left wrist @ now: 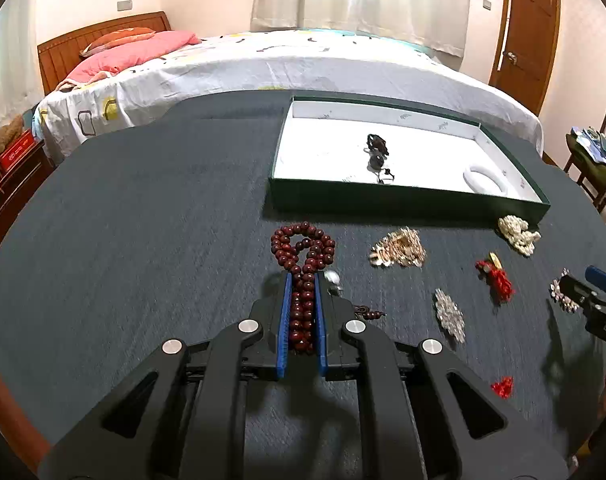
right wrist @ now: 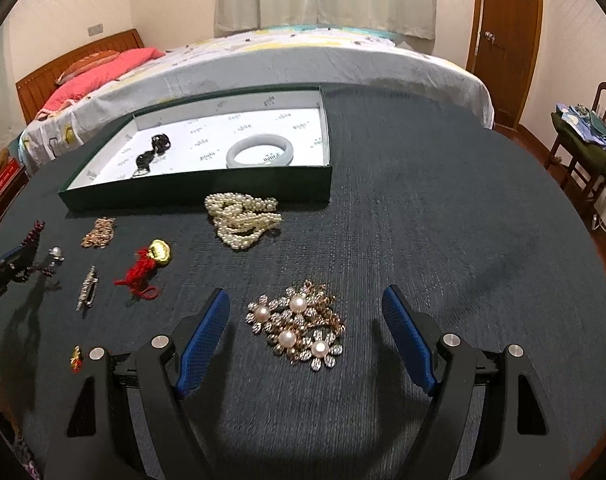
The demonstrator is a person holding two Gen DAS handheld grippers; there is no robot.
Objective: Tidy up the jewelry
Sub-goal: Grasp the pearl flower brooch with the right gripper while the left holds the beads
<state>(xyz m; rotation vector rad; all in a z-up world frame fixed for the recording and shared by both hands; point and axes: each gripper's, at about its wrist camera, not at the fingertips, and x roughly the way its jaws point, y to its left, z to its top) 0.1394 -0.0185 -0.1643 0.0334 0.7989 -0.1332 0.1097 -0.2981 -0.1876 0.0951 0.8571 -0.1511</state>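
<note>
The left tongs clamp the dark red wooden bead strand lengthwise just before the shallow green white-lined box, while the right tongs stand apart astride the gold pearl-flower bracelet.

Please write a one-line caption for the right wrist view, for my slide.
Open right gripper poised around a pearl-and-crystal brooch cluster on the dark table, the green tray beyond.
</note>
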